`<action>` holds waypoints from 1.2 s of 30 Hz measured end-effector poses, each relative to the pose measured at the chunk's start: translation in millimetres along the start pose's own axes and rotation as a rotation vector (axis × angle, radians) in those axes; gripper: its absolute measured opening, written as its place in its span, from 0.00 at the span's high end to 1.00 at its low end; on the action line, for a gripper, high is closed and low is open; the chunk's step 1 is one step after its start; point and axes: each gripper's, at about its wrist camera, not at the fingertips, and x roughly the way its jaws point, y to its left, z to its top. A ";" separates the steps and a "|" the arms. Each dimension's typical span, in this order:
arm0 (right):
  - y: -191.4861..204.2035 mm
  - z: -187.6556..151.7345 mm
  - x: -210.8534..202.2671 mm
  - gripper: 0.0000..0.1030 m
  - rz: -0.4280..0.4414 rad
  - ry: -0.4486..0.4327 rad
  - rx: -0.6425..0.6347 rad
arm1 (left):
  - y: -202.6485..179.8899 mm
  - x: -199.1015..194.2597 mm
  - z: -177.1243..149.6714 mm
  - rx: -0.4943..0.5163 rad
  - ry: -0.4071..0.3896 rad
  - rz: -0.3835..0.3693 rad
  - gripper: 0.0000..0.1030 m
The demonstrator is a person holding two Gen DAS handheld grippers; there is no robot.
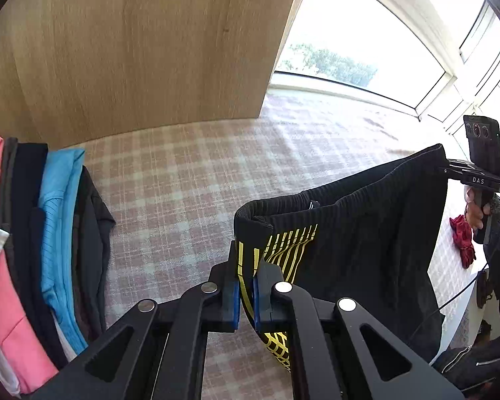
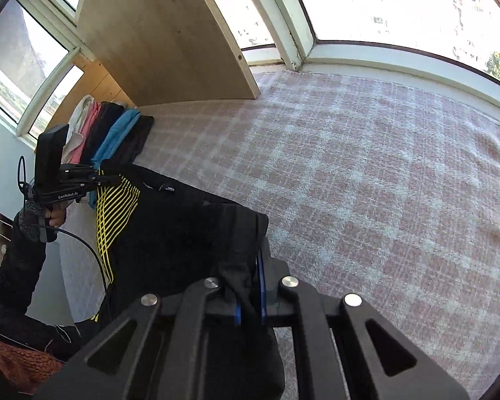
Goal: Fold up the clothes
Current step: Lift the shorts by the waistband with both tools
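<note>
A black garment with yellow stripes (image 1: 356, 233) hangs stretched in the air between both grippers, above the checked bedspread (image 1: 190, 180). My left gripper (image 1: 246, 283) is shut on its waistband at the yellow-striped end. The same garment (image 2: 170, 226) shows in the right wrist view, where my right gripper (image 2: 248, 286) is shut on the plain black end of the waistband. The right gripper (image 1: 445, 170) also appears far right in the left wrist view, and the left gripper (image 2: 113, 178) far left in the right wrist view.
A row of folded clothes (image 1: 43, 233) in pink, black and blue lies at the left of the bed, by a wooden panel (image 1: 133, 50). A red cloth (image 1: 463, 240) lies at the right edge. Windows (image 2: 400, 6) border the bed's far side.
</note>
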 end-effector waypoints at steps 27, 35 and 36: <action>337.5 -122.0 -406.2 0.94 -0.325 -0.942 -0.340 | -191.5 -391.1 -9.9 0.466 -0.627 0.115 0.96; 315.3 -98.1 -385.4 0.94 -0.418 -0.855 -0.272 | -163.3 -313.8 32.0 0.403 -0.460 0.073 0.95; 303.5 -90.5 -376.3 0.94 -0.419 -0.832 -0.247 | -154.3 -287.4 40.7 0.389 -0.418 0.075 0.95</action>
